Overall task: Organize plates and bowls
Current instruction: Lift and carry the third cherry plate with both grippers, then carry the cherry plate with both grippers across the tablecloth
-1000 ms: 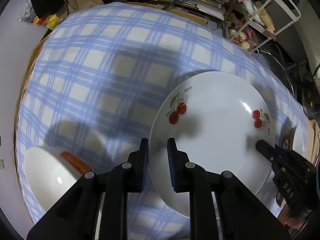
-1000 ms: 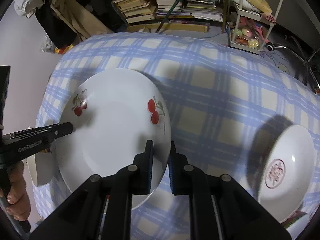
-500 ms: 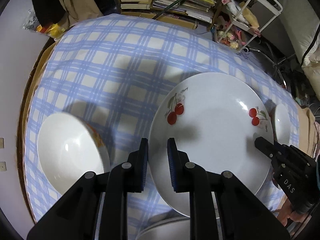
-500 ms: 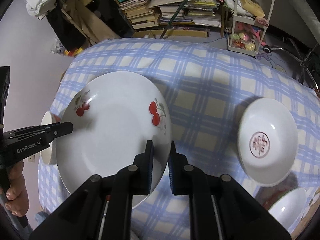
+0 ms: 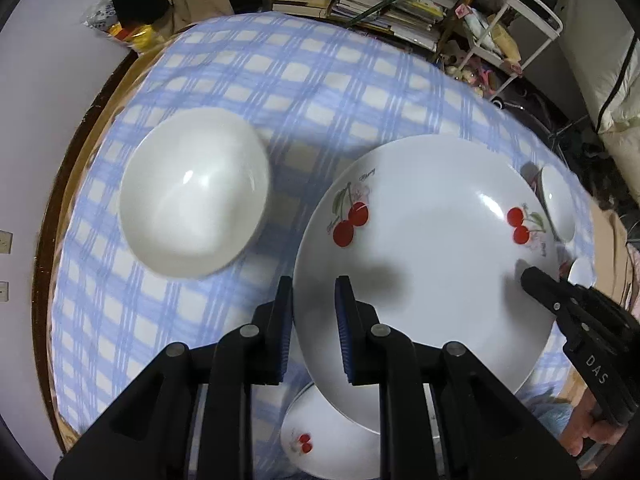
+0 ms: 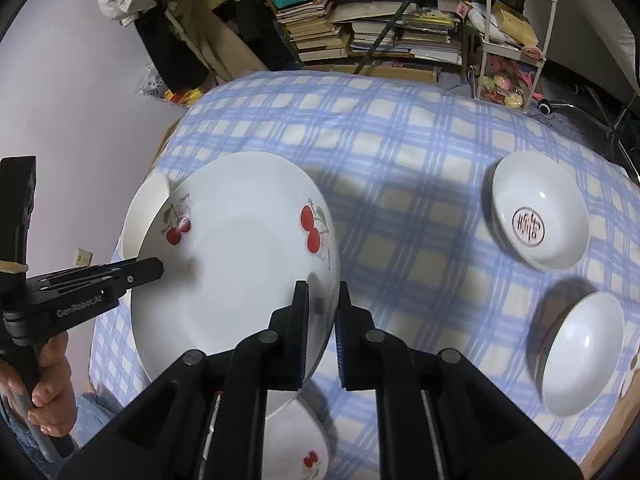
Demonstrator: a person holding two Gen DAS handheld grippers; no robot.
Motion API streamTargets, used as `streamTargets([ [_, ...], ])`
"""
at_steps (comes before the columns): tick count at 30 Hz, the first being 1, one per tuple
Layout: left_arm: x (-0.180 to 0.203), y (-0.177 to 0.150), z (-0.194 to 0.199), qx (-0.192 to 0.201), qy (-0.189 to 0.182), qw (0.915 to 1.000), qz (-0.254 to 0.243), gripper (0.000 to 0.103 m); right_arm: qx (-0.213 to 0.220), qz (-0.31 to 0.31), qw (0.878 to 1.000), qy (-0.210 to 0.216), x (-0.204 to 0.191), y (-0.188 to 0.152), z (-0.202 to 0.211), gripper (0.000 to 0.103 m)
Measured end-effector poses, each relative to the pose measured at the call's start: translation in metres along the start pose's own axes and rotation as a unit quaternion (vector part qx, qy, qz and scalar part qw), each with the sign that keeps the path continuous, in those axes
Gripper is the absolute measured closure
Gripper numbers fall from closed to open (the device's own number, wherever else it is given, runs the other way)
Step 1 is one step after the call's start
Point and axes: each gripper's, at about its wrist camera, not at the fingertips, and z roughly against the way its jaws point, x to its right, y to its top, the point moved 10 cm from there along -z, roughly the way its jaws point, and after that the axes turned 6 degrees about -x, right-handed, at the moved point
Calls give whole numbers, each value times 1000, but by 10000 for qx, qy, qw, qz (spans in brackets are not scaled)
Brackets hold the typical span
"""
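- The large cherry plate [image 5: 432,256] is held clear of the bench [image 6: 400,168], which wears a blue checked cloth, with one tool on each side of its rim.
- The left tool [image 5: 314,332] is clamped on the plate's near left edge; the right tool [image 6: 323,330] pinches the opposite edge. Two grips most likely keep so wide a plate level and stop it from swinging.
- A second cherry-printed dish [image 5: 320,444] lies directly under the plate at the near edge, so I judge this to be the stacking spot: like goes on like.
- The left view alone shows the plain white bowl [image 5: 194,192] in full, sitting on the cloth just left of the plate; the right view catches only a sliver of it.
- The right view alone shows clearly the bowl with a red emblem [image 6: 540,210] and another white bowl [image 6: 582,354] well apart on the far side; in the left view the plate hides most of them.
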Motion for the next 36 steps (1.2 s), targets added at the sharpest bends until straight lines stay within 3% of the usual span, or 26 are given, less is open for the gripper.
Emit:
streamTargets([
  [17,-17,-93,-23,-45,36,9998,172,84,210,33,9998,57,-18,-78,0,89],
  [33,-33,-140,-41,-171,-29,9992,357,84,-8,126,9999,53,-21,-132,-28,89],
  [36,-34,-144,-41,-150,-6,9992,361,84,48,335,9992,-203,-24,-136,-32,89],
])
